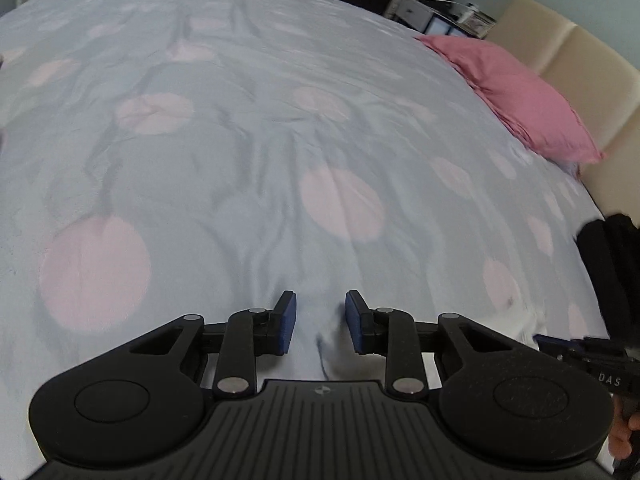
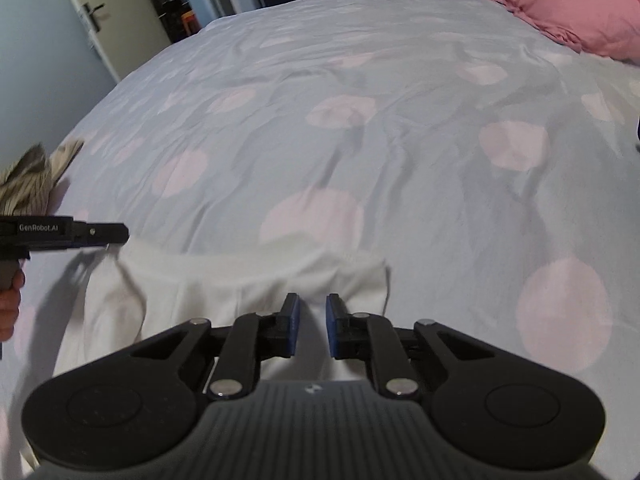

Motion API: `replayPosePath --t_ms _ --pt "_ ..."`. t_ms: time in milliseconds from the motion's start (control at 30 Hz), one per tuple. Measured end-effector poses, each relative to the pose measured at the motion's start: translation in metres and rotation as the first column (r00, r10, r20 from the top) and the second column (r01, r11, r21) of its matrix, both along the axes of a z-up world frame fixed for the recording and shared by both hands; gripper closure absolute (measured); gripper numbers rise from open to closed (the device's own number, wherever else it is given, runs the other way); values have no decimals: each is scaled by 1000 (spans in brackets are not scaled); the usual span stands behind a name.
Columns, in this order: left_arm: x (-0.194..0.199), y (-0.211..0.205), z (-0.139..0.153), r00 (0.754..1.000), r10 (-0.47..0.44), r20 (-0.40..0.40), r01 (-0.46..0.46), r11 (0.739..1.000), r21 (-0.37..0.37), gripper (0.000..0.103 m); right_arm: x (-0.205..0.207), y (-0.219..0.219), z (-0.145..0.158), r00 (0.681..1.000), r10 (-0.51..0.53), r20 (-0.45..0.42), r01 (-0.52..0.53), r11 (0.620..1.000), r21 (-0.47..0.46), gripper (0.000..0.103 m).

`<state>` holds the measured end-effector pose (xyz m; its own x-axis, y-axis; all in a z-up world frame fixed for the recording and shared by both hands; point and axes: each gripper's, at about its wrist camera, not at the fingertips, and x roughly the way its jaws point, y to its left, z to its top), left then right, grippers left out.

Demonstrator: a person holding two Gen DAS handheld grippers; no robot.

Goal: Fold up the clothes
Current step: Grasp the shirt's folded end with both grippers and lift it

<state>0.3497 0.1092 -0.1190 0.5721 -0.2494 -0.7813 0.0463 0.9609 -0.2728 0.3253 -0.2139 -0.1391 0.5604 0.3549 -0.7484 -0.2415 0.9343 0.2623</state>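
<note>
**White garment, loosely bracketed**

My left claw (image 1: 321,322) and right claw (image 2: 313,326) hang unclenched, gripping nothing, over the white garment (image 2: 240,280) on the bed (image 2: 400,140). Pinching now might catch bedsheet too, dragging both.

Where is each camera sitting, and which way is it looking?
Left wrist: on the left gripper, looking along its fingers over the bed cover toward the pink pillow; the right hand shows at the right edge.
Right wrist: on the right gripper, looking over the white garment; the left hand shows at the left edge.
Shared: bed cover, pink pillow.
</note>
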Motion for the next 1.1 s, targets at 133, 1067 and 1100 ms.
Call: replayPosePath --t_ms 133,1067,1100 --pt "7 1 16 1000 -27 10 27 1000 8 79 14 -19 19 998 -58 39 57 998 29 72" --pt "-19 -22 44 952 -304 46 305 952 -33 98 39 5 44 961 278 -1 -277 960 -34 92" --pt "-23 -22 54 948 -312 64 314 949 -31 98 34 3 54 958 285 17 -284 958 -37 92"
